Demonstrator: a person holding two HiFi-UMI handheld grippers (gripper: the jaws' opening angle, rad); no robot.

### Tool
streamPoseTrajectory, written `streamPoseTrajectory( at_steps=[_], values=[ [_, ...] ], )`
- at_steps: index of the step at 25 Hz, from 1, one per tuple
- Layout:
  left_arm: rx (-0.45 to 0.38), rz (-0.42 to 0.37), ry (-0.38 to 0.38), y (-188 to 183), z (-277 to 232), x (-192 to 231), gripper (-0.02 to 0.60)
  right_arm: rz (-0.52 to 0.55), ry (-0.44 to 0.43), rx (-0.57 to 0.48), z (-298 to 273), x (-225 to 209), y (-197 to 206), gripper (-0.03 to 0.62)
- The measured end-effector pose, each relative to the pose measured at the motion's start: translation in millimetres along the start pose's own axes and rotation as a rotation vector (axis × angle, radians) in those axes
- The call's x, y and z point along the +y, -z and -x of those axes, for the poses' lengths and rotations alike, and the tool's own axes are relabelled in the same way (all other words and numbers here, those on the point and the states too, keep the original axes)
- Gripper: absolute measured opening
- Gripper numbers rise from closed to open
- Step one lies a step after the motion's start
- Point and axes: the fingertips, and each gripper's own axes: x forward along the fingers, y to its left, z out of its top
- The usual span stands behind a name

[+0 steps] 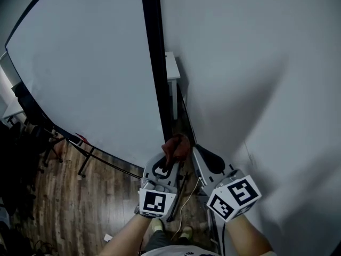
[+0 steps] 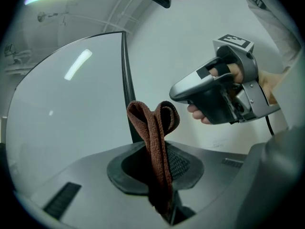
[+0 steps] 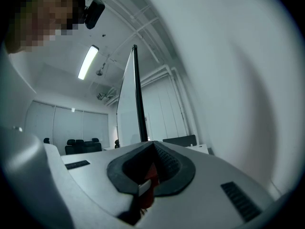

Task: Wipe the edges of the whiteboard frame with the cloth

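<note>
A brown cloth [image 1: 176, 148] is pinched, folded, in my left gripper [image 1: 171, 158], which is shut on it. The cloth [image 2: 155, 128] stands up from the jaws and sits right at the foot of the whiteboard's black frame edge [image 1: 156, 63], touching or nearly touching it. The white board surface [image 1: 90, 73] spreads out to the left. My right gripper [image 1: 198, 150] is just right of the cloth, shut with nothing held; a hand holds it [image 2: 217, 92]. In the right gripper view the frame edge [image 3: 137, 94] rises straight ahead of the shut jaws [image 3: 153, 145].
A pale wall [image 1: 266, 89] stands close on the right. A white desk [image 1: 171, 71] lies behind the board. The board's black stand legs [image 1: 85, 156] and dark chairs [image 1: 26, 121] stand on the wood floor at left. A thin cable [image 1: 186, 201] hangs below the grippers.
</note>
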Motion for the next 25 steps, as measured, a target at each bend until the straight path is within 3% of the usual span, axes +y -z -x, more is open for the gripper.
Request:
streamPoseTrajectory(
  at_steps=[6, 15, 20, 25],
  values=[
    [0.011, 0.041, 0.007, 16, 6, -2, 0.069, -0.016, 0.005, 0.001, 3, -2, 19, 0.002],
    [0.028, 0.083, 0.034, -11, 32, -18, 0.069, -0.019, -0.005, 0.03, 17, -7, 31, 0.002],
    [0.088, 0.179, 0.044, -12, 56, -27, 0.069, -0.019, -0.003, 0.041, 30, 2, 47, 0.002],
    [0.074, 0.245, 0.012, -29, 71, -29, 0.069, 0.014, 0.0, 0.052, 40, 11, 58, 0.002]
  ],
)
